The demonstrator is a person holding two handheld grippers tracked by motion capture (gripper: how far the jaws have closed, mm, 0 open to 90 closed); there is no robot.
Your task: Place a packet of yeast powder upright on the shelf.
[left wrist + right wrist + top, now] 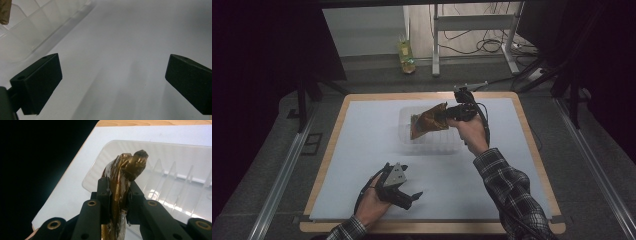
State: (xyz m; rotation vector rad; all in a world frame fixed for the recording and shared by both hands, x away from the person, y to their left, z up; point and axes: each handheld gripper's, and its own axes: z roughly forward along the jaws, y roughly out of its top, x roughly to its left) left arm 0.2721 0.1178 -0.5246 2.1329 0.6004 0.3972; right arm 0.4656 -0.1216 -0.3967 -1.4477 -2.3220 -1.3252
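The right gripper (446, 114) clamps a crinkled golden-brown packet (428, 120) (held above the clear tray (432, 142)); the left gripper (414, 197) rests wide open, empty, on the bench (362, 150).

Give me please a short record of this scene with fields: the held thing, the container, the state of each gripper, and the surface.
held thing: shiny brown foil packet, pinched between the fingers of the right gripper
container: clear plastic tray, under the packet
packet position: hanging over the tray, not yet laid down
left gripper: open, nothing between its fingers, low over the mat near the front edge
surface: white mat on a wooden table
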